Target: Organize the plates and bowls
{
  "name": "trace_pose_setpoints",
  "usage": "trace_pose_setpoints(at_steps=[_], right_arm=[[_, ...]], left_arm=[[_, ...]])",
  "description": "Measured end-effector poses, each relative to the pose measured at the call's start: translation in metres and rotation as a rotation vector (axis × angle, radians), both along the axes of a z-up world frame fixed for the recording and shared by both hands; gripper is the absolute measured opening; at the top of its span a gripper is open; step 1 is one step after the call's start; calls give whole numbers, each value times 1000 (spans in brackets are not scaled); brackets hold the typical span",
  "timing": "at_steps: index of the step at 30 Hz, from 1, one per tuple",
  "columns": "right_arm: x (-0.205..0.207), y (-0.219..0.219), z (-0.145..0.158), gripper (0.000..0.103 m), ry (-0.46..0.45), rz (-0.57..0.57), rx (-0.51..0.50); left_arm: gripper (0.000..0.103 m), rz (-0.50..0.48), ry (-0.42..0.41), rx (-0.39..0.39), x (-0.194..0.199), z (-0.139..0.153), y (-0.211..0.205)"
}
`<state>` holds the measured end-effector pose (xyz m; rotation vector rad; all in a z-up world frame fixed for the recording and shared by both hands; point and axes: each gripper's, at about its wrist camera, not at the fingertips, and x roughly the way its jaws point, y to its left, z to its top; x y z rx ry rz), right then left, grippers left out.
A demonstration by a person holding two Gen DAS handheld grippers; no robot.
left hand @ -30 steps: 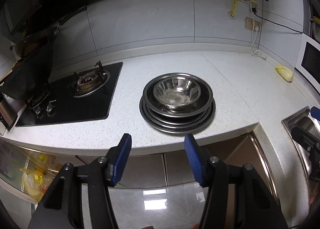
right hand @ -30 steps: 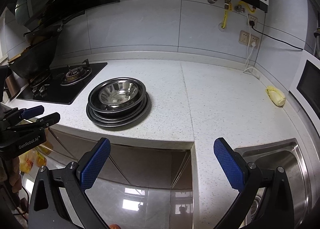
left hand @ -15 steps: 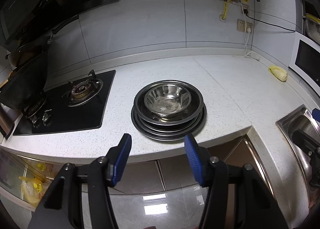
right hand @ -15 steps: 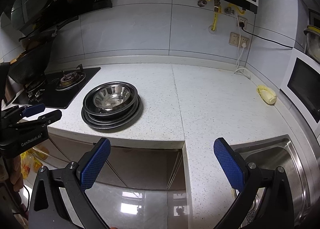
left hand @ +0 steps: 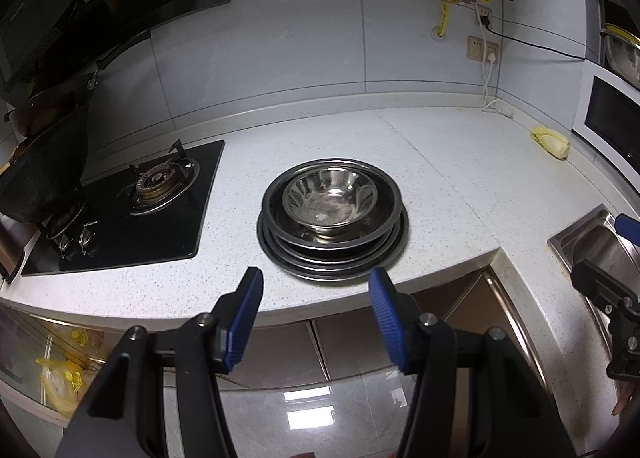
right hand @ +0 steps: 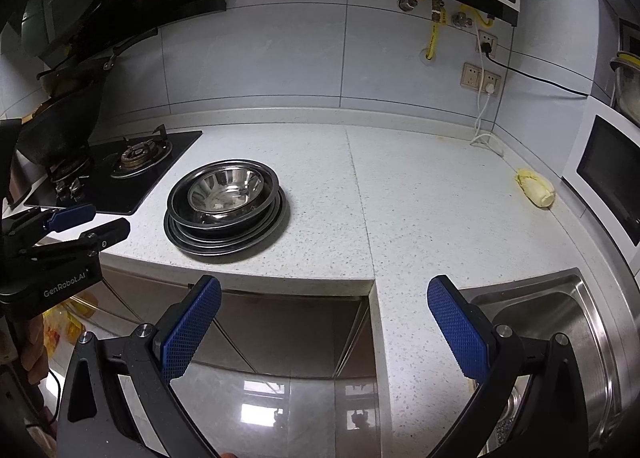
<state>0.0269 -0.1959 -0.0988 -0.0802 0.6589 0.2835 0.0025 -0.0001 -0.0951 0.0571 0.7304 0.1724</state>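
A steel bowl (left hand: 329, 199) sits inside a stack of steel plates (left hand: 332, 258) near the front edge of the white counter (left hand: 440, 177). The bowl (right hand: 226, 189) and the stack (right hand: 224, 240) also show in the right wrist view. My left gripper (left hand: 316, 290) is open and empty, hanging in front of the counter edge, just short of the stack. My right gripper (right hand: 324, 298) is wide open and empty, off the counter edge to the right of the stack. The left gripper also shows at the left of the right wrist view (right hand: 76, 221).
A black gas hob (left hand: 132, 213) with a wok (left hand: 44, 173) lies left of the stack. A steel sink (right hand: 560, 334) is at the right. A yellow-white cabbage (right hand: 536, 187) lies by the microwave (right hand: 612, 177). Cabinets and glossy floor are below.
Both grippers have drawn back and lifted a little, so the stack looks smaller and farther. Their jaw openings are unchanged.
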Motion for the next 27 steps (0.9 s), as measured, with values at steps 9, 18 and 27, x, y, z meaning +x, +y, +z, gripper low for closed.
trace_pose_setpoints(at_steps=[9,18,27], right_arm=[[1,13,-4,101,-2,53,0],[-2,12,-4,101,-12,67,-2],[-1,8,-6,101,-5,68,0]], left_arm=[[53,38,-2,-1,-7,2,9],[53,39,1,3,-9,3,4],[53,27,22,-24,-6,-1,1]])
